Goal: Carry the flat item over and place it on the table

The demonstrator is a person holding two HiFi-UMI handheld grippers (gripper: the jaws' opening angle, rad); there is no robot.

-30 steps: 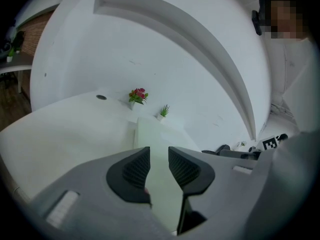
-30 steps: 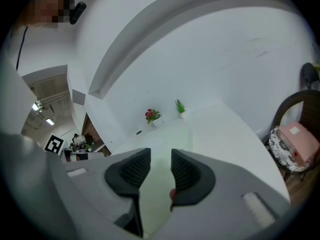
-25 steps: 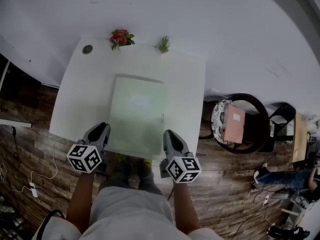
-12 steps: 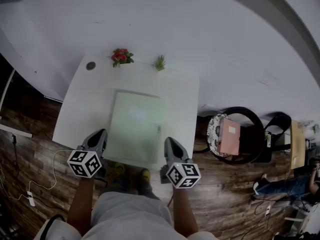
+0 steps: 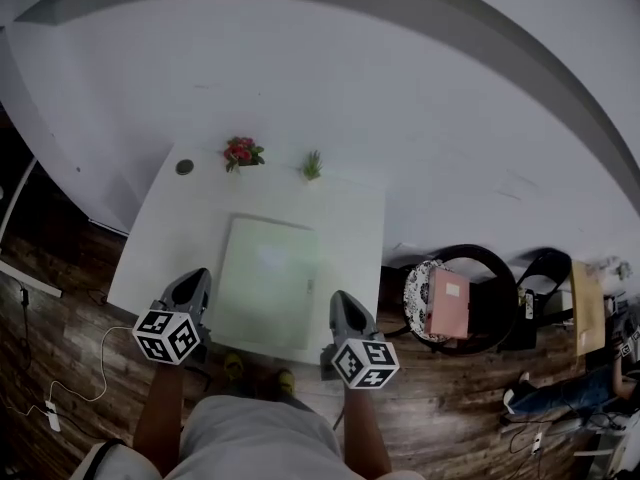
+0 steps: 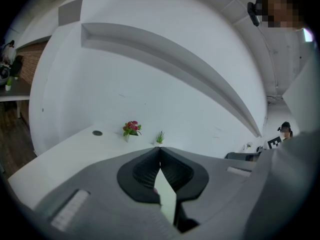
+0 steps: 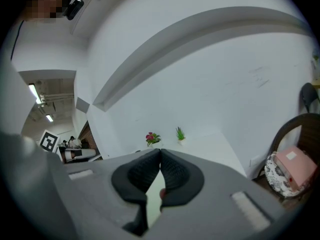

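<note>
The flat item is a thin pale green panel [image 5: 265, 278], held roughly level over the near half of the white table [image 5: 150, 238]. My left gripper [image 5: 197, 280] is shut on its left edge and my right gripper [image 5: 342, 300] is shut on its right edge. In the left gripper view, a pale sliver of the panel [image 6: 167, 200] shows between the closed pads of the left gripper [image 6: 160, 149]. The right gripper view shows the same for the right gripper [image 7: 160, 150], with the panel's edge [image 7: 151, 206] below its pads.
A red flower pot [image 5: 241, 152], a small green plant [image 5: 312, 164] and a round dark disc [image 5: 184, 166] stand along the table's far edge by the white wall. A black chair with a pink box [image 5: 447, 303] is at the right. A cable [image 5: 50, 408] lies on the wood floor.
Both grippers and the panel have risen together. The table looks smaller and lower in the head view, with more of the wall showing above it.
</note>
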